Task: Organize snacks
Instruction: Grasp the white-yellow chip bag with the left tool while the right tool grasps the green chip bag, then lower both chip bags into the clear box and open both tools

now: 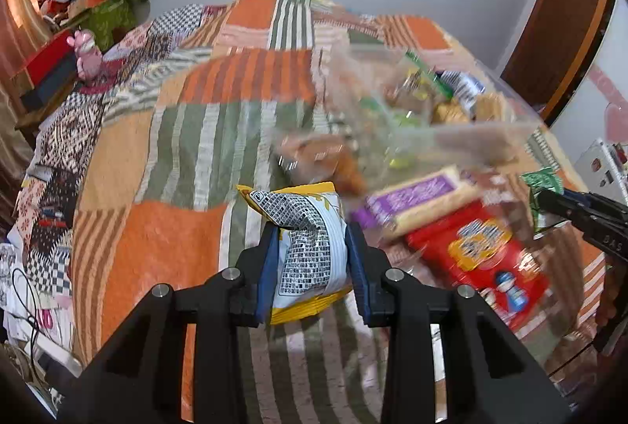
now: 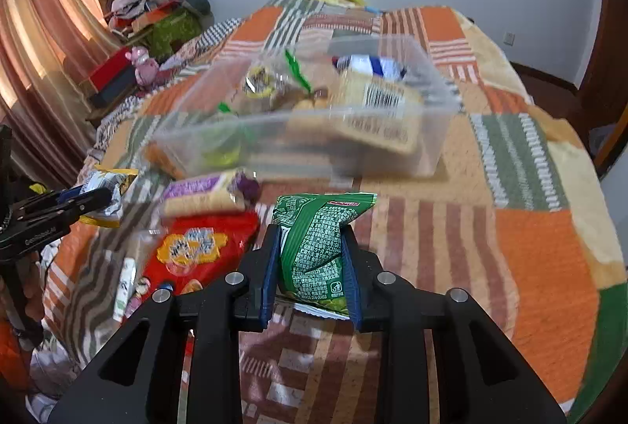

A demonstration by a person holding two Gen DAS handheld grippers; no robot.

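Note:
My left gripper [image 1: 310, 247] is shut on a yellow and white snack packet [image 1: 302, 239], held above the bed. It also shows at the left of the right wrist view [image 2: 84, 204]. My right gripper [image 2: 312, 259] is shut on a green snack packet [image 2: 318, 247], which shows at the right of the left wrist view [image 1: 541, 200]. A clear plastic bin [image 2: 392, 157] with several snacks inside sits ahead on the bed. A purple packet [image 2: 208, 192] and a red packet [image 2: 200, 247] lie in front of the bin.
The bed carries a patchwork quilt [image 2: 530, 247] in orange, green and beige. A cluttered side table with a pink toy [image 2: 143, 65] stands at the far left by the curtains [image 2: 39, 51]. Cables and small items lie off the bed's left edge [image 1: 27, 286].

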